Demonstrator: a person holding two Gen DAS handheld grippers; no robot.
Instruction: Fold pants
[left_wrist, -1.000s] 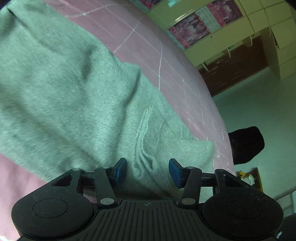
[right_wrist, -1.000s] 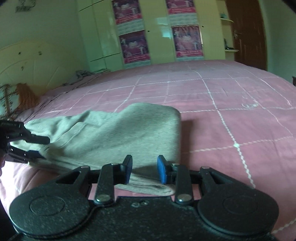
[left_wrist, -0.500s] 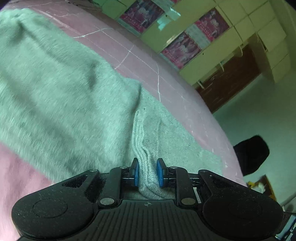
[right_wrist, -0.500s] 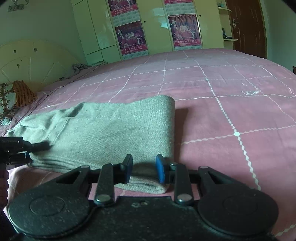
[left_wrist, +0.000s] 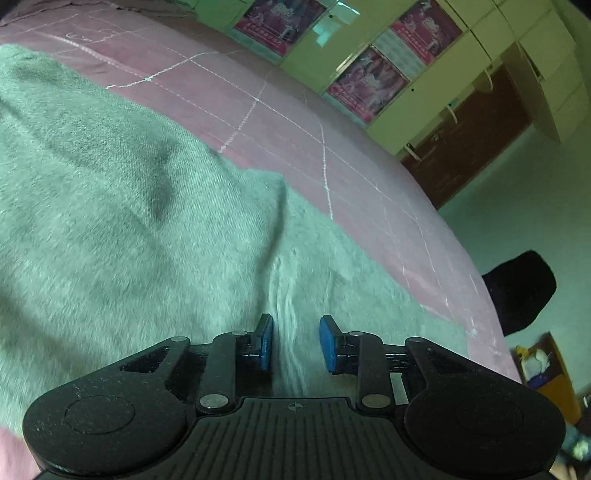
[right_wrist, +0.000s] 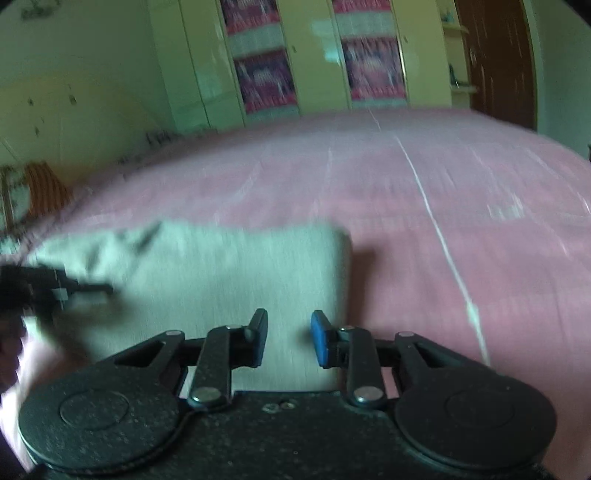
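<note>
A: Left wrist view first. What has changed in the past second?

B: The left gripper (left_wrist: 295, 341) stood wide over the grey pants (left_wrist: 122, 229), then pinched a ridge of cloth at their near edge. Now its jaws are opening again, with that ridge between the blue pads but, as far as I can see, a gap on each side. I read that as a release, or a grip being reset.

A: And the other side?

B: The right gripper (right_wrist: 288, 338) has barely altered its gap: narrow, pads apart, hovering over the near right corner of the folded pants (right_wrist: 221, 280). The picture is smeared, and I can't see cloth pinched there. It seems to hold nothing.

A: Where do the pants lie?

B: On the pink bedspread (right_wrist: 424, 206), close to the bed's near edge and towards its left side, already doubled into a rectangle with a rounded fold on the right. Beyond them the bedspread is bare up to the cupboards (right_wrist: 317, 59).

A: So the task?

B: Probably the last fold is down, or another is coming.
</note>
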